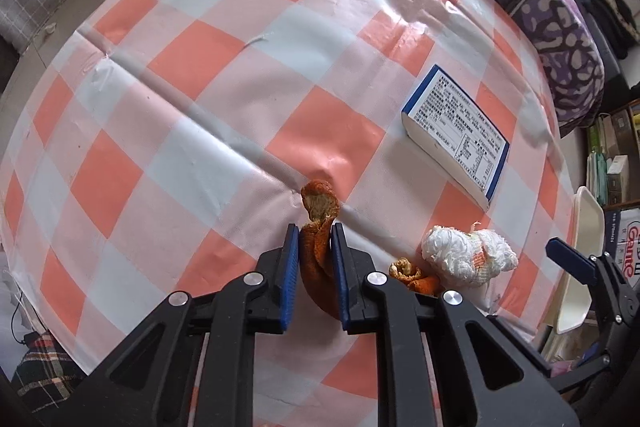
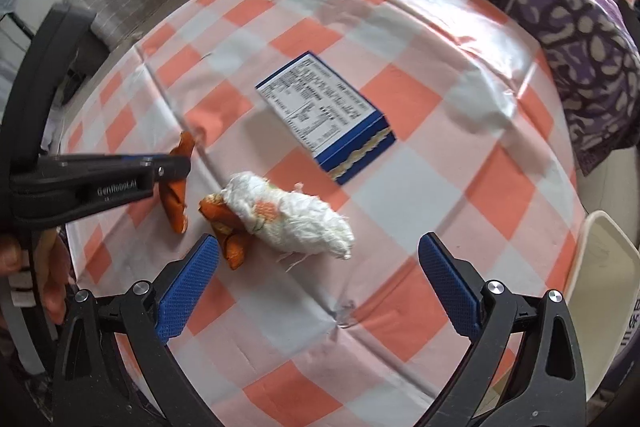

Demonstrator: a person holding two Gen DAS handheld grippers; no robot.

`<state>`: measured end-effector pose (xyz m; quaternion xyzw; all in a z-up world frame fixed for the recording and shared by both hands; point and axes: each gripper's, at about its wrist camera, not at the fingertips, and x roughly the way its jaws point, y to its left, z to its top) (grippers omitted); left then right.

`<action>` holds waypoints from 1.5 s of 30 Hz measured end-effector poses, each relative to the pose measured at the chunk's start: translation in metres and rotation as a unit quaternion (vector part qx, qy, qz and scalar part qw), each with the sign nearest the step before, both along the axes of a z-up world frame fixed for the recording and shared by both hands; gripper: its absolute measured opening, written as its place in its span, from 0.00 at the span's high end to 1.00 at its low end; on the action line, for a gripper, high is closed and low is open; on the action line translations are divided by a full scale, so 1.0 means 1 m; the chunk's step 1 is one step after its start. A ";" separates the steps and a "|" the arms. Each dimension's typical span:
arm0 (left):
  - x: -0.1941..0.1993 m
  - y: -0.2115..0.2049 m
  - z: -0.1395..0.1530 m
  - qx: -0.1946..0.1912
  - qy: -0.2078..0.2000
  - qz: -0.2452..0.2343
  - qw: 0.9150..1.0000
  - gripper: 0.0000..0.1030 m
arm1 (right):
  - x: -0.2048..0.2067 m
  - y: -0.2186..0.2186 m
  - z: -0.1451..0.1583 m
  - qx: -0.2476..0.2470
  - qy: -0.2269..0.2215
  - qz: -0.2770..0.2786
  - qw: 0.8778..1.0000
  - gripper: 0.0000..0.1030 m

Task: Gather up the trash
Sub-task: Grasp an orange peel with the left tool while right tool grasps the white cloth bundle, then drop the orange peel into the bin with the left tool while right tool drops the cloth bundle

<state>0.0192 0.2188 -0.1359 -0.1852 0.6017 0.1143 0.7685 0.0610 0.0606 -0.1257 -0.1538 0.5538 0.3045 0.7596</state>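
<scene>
Leathery orange peel [image 1: 316,259] — curled, pinched between left claw [image 1: 315,233] ribbed blue pads.

Checked tablecloth [image 2: 400,99] over table, blue box [image 2: 324,115], crumpled tissue [image 2: 296,219], orange peels [image 2: 228,231] lying on it

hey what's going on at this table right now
A person is clearing trash off a checkered tablecloth with two handheld grippers. The left gripper is shut on a curled orange peel. The right gripper hangs open above a crumpled tissue and a second peel. A blue-edged box lies untouched.
</scene>
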 end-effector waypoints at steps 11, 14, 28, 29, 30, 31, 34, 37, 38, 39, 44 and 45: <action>0.005 0.014 0.016 -0.011 -0.028 -0.010 1.000 0.84 | 0.010 0.012 -0.026 0.023 0.053 -0.023 0.998 0.19; 0.007 0.016 0.014 -0.016 -0.027 -0.005 1.000 0.84 | 0.011 0.011 -0.028 0.019 0.049 -0.040 0.998 0.43; 0.010 0.021 0.049 0.026 -0.109 0.004 0.994 0.84 | 0.032 -0.033 0.019 0.133 0.009 -0.165 0.977 0.49; 0.010 0.020 0.051 0.029 -0.115 0.005 0.993 0.84 | 0.033 -0.037 0.022 0.141 0.003 -0.172 0.975 0.49; 0.011 0.020 0.053 0.032 -0.121 0.005 0.992 0.84 | 0.033 -0.039 0.026 0.146 -0.005 -0.180 0.973 0.49; 0.011 0.019 0.054 0.035 -0.126 0.006 0.991 0.84 | 0.033 -0.042 0.030 0.150 -0.014 -0.187 0.971 0.49; 0.011 0.017 0.060 0.049 -0.144 0.008 0.988 0.84 | 0.033 -0.048 0.039 0.159 -0.042 -0.204 0.965 0.49; 0.011 0.012 0.067 0.068 -0.166 0.011 0.984 0.84 | 0.031 -0.053 0.049 0.161 -0.074 -0.217 0.960 0.49; 0.011 0.011 0.069 0.074 -0.173 0.012 0.982 0.84 | 0.030 -0.057 0.052 0.162 -0.083 -0.220 0.958 0.49; 0.010 0.009 0.072 0.080 -0.181 0.013 0.980 0.84 | 0.029 -0.058 0.056 0.164 -0.092 -0.222 0.957 0.49; 0.004 -0.002 0.091 0.113 -0.232 0.016 0.966 0.84 | 0.023 -0.069 0.072 0.173 -0.134 -0.231 0.948 0.49; 0.003 -0.005 0.094 0.119 -0.240 0.015 0.963 0.84 | 0.022 -0.071 0.075 0.174 -0.140 -0.234 0.946 0.49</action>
